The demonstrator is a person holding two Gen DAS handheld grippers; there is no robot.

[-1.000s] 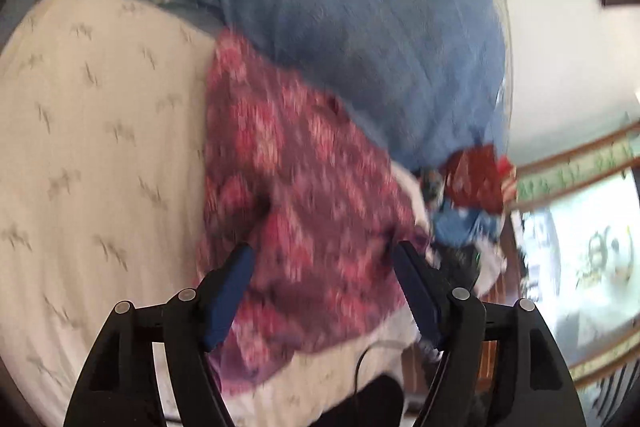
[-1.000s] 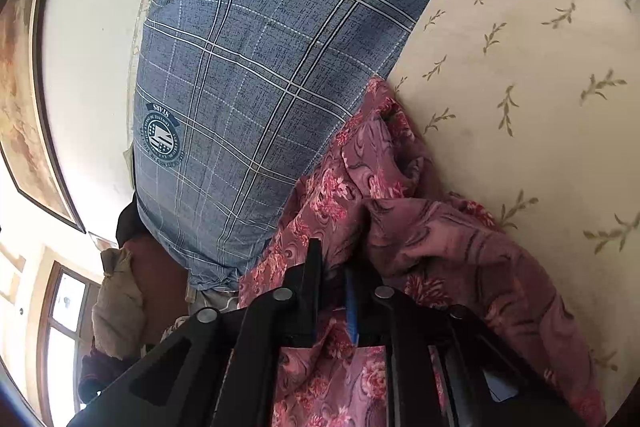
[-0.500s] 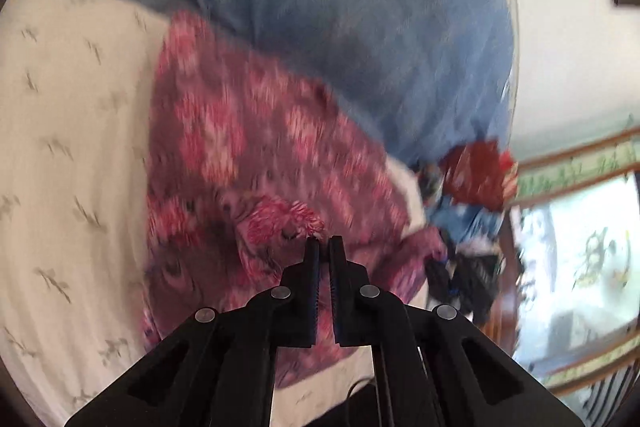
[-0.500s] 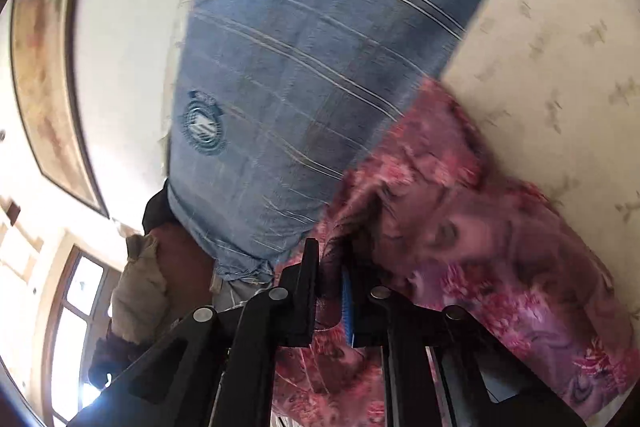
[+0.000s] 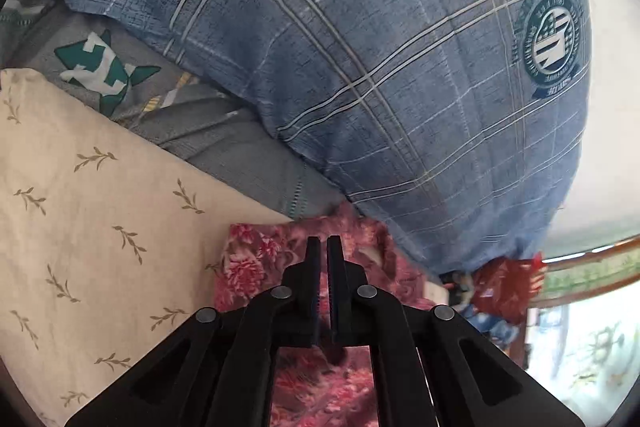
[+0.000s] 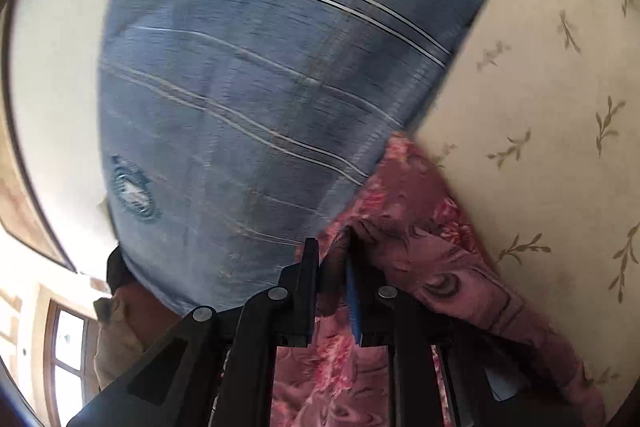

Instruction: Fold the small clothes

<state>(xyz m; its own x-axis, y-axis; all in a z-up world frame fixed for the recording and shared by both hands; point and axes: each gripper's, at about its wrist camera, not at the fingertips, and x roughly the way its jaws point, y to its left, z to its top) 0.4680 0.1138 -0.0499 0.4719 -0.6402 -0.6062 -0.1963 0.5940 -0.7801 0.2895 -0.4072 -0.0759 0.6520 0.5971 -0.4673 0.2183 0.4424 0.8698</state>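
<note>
A pink and maroon floral garment lies on the cream leaf-print sheet, close under a big blue checked pillow. My left gripper is shut, with a fold of the garment pinched low between its fingers and its tips near the pillow's lower edge. In the right wrist view the same garment drapes from my right gripper. Bunched fabric fills the narrow gap between its fingers, and its jaws are opening slightly. The pillow fills most of that blurred view.
A grey cloth with a green and white print lies between sheet and pillow. Red and blue items are piled off the bed's right edge. The sheet runs to the right; a window sits at lower left.
The left gripper went from wide open over the garment to shut on a fold and carried it up towards the pillow. The right gripper moved the same way, still holding fabric.
</note>
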